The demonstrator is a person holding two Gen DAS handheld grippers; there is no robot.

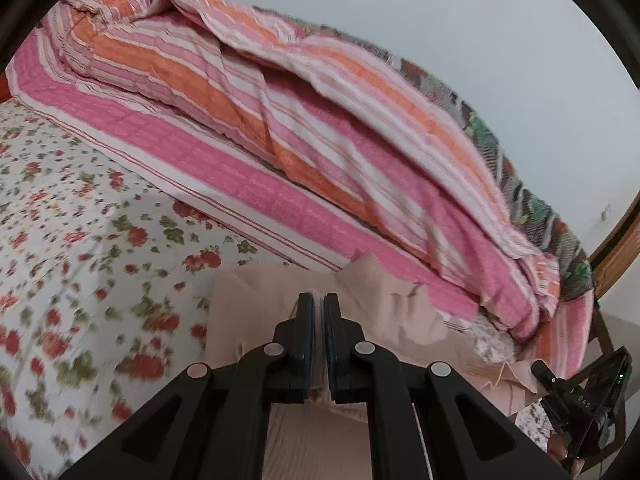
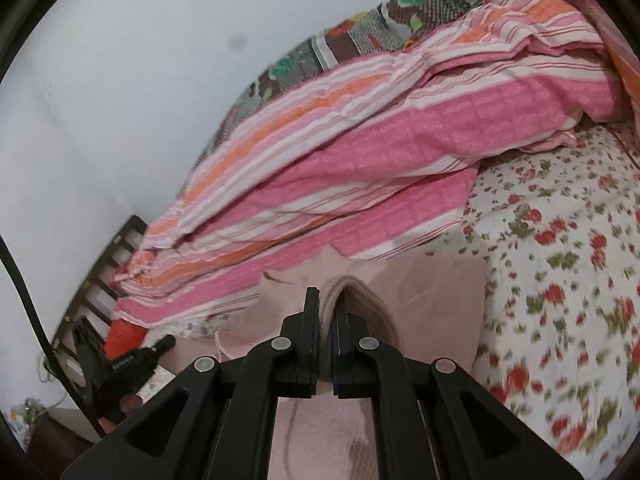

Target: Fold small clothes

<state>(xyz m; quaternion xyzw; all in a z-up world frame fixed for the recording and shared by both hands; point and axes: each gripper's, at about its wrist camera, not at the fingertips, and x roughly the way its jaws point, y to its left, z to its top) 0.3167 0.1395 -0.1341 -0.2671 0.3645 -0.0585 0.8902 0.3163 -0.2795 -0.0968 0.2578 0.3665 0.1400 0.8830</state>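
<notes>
We're over a bed (image 1: pixel 60 240) dressed in a white sheet scattered with red roses, and a pale plain wall (image 1: pixel 440 40) rises behind it. Along the far edge of the bed lies a bunched quilt (image 1: pixel 280 120) in pink, orange and white stripes, with a darker patterned blanket (image 2: pixel 360 36) showing green flowers wedged between quilt and wall. In the right wrist view a dark slatted bed frame (image 2: pixel 116 256) stands at one end.

The task piece is a pale pink garment (image 1: pixel 248 312), spread on the sheet just in front of the quilt, touching its striped border.

Left gripper (image 1: pixel 318 304): fingers drawn nearly together, a thin fold of the pink cloth pinched between them, pointing toward the quilt. Right gripper (image 2: pixel 328 300): fingers likewise clamped on a ribbed folded edge of the same garment, which arches up between them.

Each gripper shows at the edge of the other's view, so they sit side by side above the near part of the bed. The sheet is motion-blurred in both views.
</notes>
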